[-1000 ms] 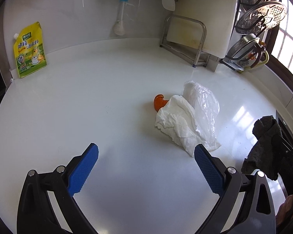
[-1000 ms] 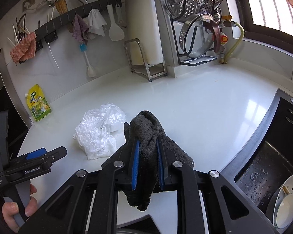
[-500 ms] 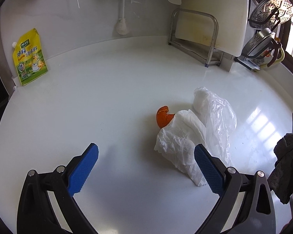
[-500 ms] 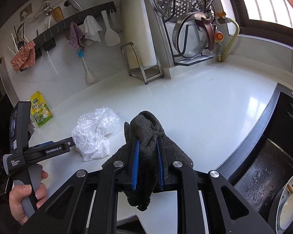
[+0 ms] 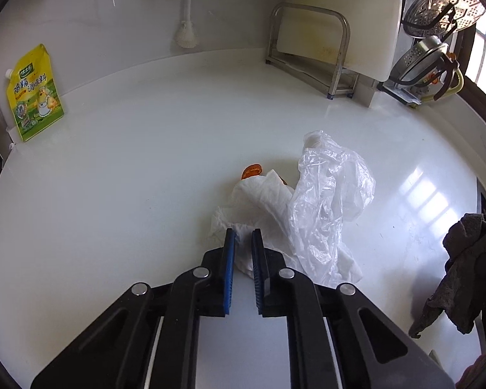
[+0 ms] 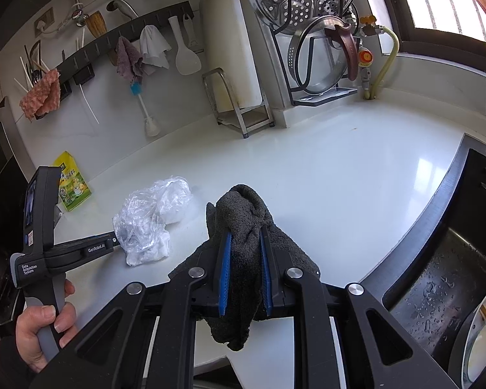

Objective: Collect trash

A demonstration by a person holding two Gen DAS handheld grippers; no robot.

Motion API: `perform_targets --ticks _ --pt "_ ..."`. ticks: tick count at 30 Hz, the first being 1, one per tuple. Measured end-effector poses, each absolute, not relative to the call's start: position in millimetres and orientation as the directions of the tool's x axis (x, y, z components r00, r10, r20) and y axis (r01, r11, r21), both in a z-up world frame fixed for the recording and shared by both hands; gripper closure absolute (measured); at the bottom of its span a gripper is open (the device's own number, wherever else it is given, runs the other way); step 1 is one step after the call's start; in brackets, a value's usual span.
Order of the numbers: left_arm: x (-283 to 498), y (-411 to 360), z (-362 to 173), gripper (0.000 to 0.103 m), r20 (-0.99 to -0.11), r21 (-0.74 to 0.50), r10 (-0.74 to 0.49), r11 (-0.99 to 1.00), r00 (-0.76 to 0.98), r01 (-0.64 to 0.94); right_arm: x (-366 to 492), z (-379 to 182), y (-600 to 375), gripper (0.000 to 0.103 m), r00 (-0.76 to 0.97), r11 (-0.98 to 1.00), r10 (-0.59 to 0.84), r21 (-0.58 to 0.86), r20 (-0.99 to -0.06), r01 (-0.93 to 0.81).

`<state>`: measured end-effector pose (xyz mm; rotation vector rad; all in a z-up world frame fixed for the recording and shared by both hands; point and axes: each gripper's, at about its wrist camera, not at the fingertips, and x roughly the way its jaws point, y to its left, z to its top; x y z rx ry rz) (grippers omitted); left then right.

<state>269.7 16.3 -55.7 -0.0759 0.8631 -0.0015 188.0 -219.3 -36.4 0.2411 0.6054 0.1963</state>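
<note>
A crumpled white paper towel (image 5: 262,207) lies on the white counter (image 5: 129,168) with a clear plastic bag (image 5: 327,194) over its right side and an orange peel (image 5: 252,170) behind it. My left gripper (image 5: 243,236) is shut on the near edge of the paper towel. In the right wrist view the pile (image 6: 149,220) sits left of centre, with the left gripper (image 6: 111,243) reaching into it. My right gripper (image 6: 244,236) is shut on a dark grey cloth (image 6: 243,223), held above the counter's front edge. The cloth also shows in the left wrist view (image 5: 463,253).
A yellow seasoning pouch (image 5: 34,92) leans on the back wall at left. A metal stand with a white cutting board (image 5: 337,19) and a steamer rack (image 6: 311,32) stand at the back. A black sink (image 6: 453,259) with a white dish lies at right.
My left gripper has moved forward to the pile and closed its jaws on the paper towel's near edge. The right gripper has held still with the cloth.
</note>
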Motion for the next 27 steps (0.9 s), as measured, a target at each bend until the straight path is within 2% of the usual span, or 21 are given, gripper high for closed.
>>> perform_targets --ticks 14,27 --pt "220.5 43.0 -12.6 0.096 -0.666 -0.050 -0.011 0.998 0.746 -0.029 169.6 -36.9 -209.2 0.087 0.799 0.949 0.264 0.293 -0.540 -0.115" --pt "171.6 54.6 13.6 0.096 -0.625 -0.049 -0.026 0.999 0.780 -0.006 128.1 -25.3 -192.9 0.087 0.805 0.951 0.261 0.287 -0.532 -0.119"
